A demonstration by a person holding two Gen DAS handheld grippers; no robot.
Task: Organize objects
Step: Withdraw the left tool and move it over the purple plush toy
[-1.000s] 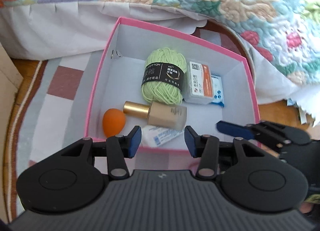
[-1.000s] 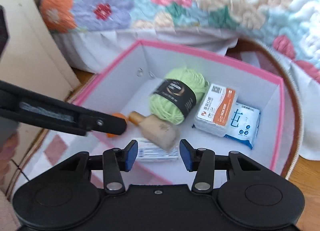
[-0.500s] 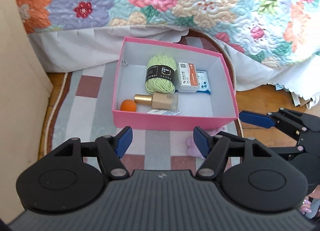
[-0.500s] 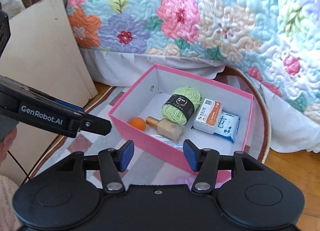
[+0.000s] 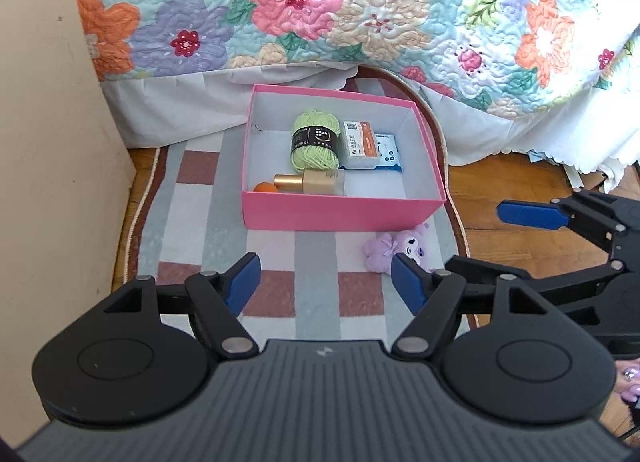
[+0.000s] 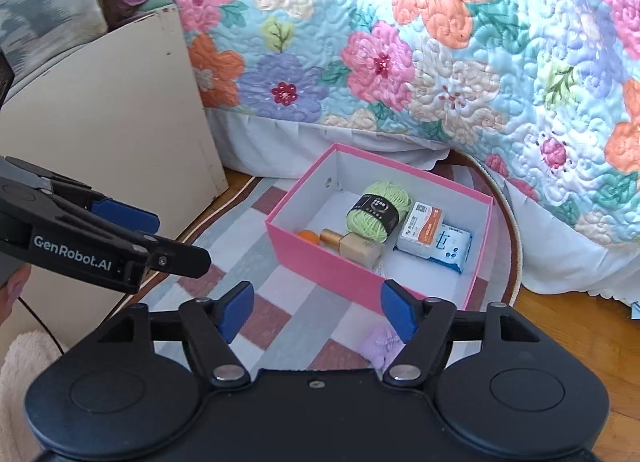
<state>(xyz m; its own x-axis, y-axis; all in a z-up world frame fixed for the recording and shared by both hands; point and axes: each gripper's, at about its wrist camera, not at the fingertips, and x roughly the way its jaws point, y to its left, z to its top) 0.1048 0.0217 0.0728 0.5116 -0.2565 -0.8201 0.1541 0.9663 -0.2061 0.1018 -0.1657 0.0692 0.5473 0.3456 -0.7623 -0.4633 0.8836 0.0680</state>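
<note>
Pink box point(image 5: 340, 216) holds yarn point(image 5: 314, 142)

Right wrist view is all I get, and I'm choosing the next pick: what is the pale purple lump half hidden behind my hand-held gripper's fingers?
Observer: The left wrist view shows it whole: a small purple plush toy with a white face, lying on the striped woven rug just outside the front wall of the pink cardboard box.
Operator: Is the left hand-held gripper free to take it? I only see it side-on.
Observer: Yes. In its own view the left hand-held gripper has just been opening its jaws, and nothing is between them; only rug shows in the gap.
</note>
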